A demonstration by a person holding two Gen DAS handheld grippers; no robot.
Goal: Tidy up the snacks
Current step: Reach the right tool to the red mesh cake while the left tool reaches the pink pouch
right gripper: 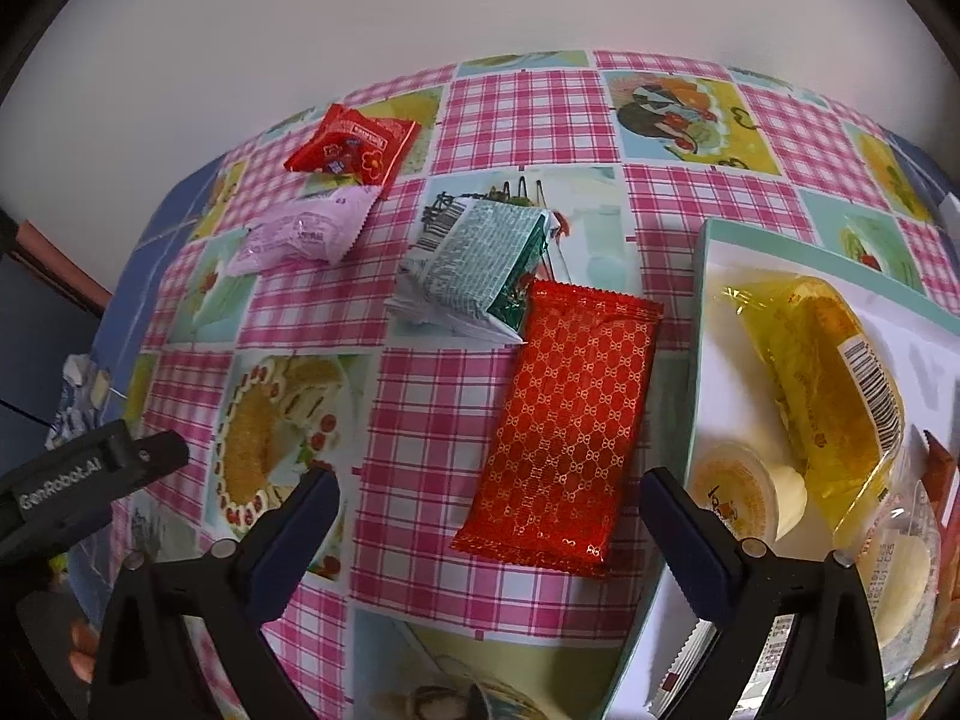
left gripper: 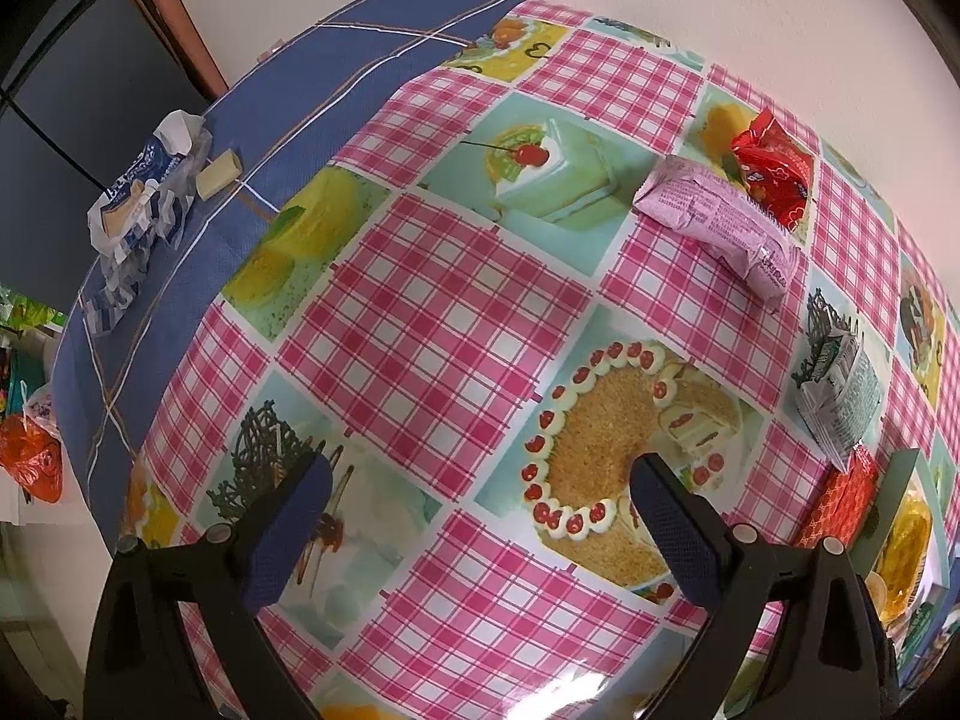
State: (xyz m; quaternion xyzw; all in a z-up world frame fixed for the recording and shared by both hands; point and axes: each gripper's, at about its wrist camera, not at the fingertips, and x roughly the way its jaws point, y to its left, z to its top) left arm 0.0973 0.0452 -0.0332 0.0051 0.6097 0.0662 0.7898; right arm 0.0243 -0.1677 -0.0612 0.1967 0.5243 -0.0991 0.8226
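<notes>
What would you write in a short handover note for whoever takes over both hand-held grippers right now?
Left hand-held gripper: open, holding nothing. Right hand-held gripper: open, holding nothing, near the red patterned packet.
In the tray: yellow packet, jelly cup.
Loose on the tablecloth: red patterned packet, green packet, pink packet, small red packet.
Left to do: move those four into the tray.

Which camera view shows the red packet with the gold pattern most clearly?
The right wrist view. There the red packet with the gold pattern lies whole and unobstructed on the tablecloth, just ahead of the open right hand-held gripper. The left wrist view shows only a small part of it near the right edge.
</notes>
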